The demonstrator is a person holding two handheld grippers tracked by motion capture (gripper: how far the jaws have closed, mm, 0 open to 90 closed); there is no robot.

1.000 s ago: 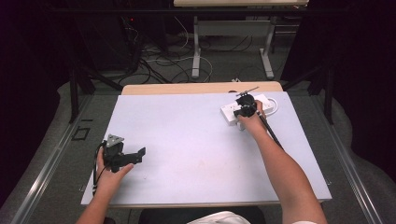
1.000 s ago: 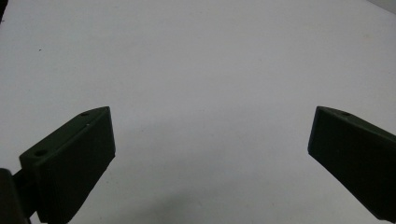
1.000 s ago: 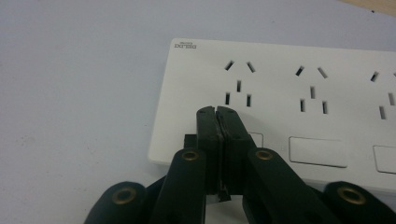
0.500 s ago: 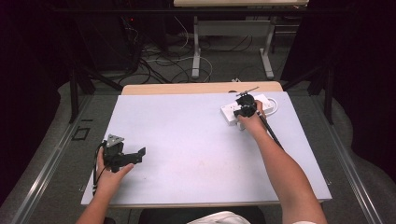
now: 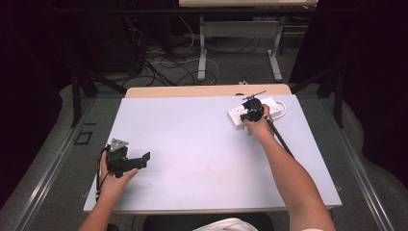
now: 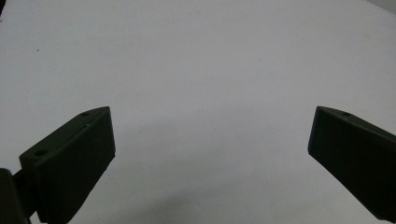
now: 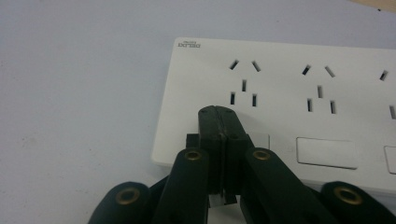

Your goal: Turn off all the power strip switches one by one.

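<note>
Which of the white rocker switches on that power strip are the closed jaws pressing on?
The end one, under the socket group beside the brand mark. The right gripper covers most of it with its jaws shut; the next switch lies fully bare.

1. The counter (image 5: 192,144) has a pale grey-blue top, and a light wooden edge shows along its far side.
2. Behind the counter, on the grey floor (image 5: 231,72), many dark and white cables (image 5: 163,60) lie tangled.
3. Behind the cables stands a second table, with white metal legs (image 5: 202,43).
4. To both sides of the counter hang dark curtains (image 5: 370,72), and the room around it is dim.
</note>
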